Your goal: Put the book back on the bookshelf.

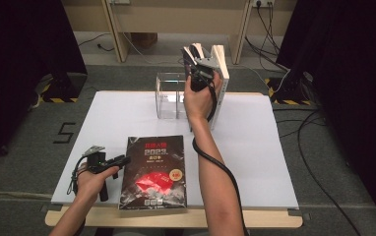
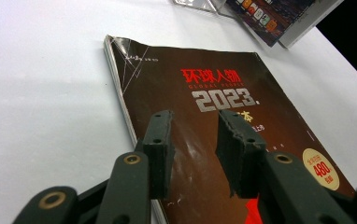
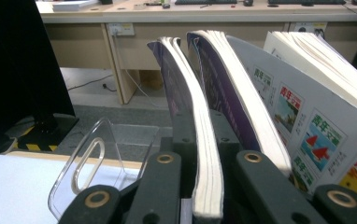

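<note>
Right gripper (image 1: 199,63): it is up high at the back of the table. Its jaws squeeze a thin book (image 3: 193,126) that stands up on its edge.
Thin book: it is next to more standing books (image 3: 303,116), right beside the clear plastic box (image 1: 169,96).
Left gripper (image 2: 193,144): its jaws are apart with nothing in them, over the near end of the dark magazine (image 1: 154,169).
Dark magazine: it lies flat on the white table (image 1: 255,147), near the front edge.

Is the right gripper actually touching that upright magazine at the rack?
Touching. In the right gripper view the right gripper has both jaws pressed against the sides of the upright magazine.
</note>
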Demonstrator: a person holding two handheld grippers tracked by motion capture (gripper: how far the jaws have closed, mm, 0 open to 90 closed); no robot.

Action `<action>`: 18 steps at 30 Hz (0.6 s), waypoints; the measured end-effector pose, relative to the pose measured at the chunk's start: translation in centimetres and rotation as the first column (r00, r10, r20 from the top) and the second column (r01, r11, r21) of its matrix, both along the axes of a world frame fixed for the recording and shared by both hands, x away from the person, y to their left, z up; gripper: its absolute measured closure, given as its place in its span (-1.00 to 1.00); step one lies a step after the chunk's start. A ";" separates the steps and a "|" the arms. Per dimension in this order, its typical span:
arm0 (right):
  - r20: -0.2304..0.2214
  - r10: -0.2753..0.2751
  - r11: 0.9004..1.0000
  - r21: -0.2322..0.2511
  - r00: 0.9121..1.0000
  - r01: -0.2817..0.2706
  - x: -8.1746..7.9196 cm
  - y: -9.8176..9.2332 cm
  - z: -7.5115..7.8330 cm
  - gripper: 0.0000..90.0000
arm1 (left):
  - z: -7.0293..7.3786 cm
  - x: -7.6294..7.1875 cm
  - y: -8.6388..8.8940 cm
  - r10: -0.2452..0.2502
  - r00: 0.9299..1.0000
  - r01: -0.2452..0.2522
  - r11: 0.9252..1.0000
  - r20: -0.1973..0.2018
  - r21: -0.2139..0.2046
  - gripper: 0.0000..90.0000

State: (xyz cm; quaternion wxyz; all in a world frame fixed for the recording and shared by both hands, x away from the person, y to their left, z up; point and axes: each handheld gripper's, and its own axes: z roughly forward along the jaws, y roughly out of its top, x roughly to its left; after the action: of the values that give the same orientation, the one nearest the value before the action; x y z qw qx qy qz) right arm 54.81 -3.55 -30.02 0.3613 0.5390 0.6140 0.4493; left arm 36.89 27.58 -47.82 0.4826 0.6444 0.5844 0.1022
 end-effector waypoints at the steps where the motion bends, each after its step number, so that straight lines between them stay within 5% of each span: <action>1: -0.004 -0.001 1.000 0.001 1.000 0.001 -0.1 0.0 0.0 0.87 | 0.0 0.0 0.0 -0.001 1.000 0.001 1.000 -0.001 0.001 0.44; 18: -0.125 0.072 0.997 0.048 0.990 -0.066 -0.2 -0.7 1.2 0.75 | 0.0 0.0 -0.1 -0.002 1.000 0.002 1.000 0.000 0.002 0.44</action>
State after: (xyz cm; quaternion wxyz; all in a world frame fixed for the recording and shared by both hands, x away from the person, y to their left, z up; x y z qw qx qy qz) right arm 54.65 -4.26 -28.81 0.2938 0.5528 0.6440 0.4397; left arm 36.90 27.52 -47.80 0.4820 0.6456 0.5835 0.1025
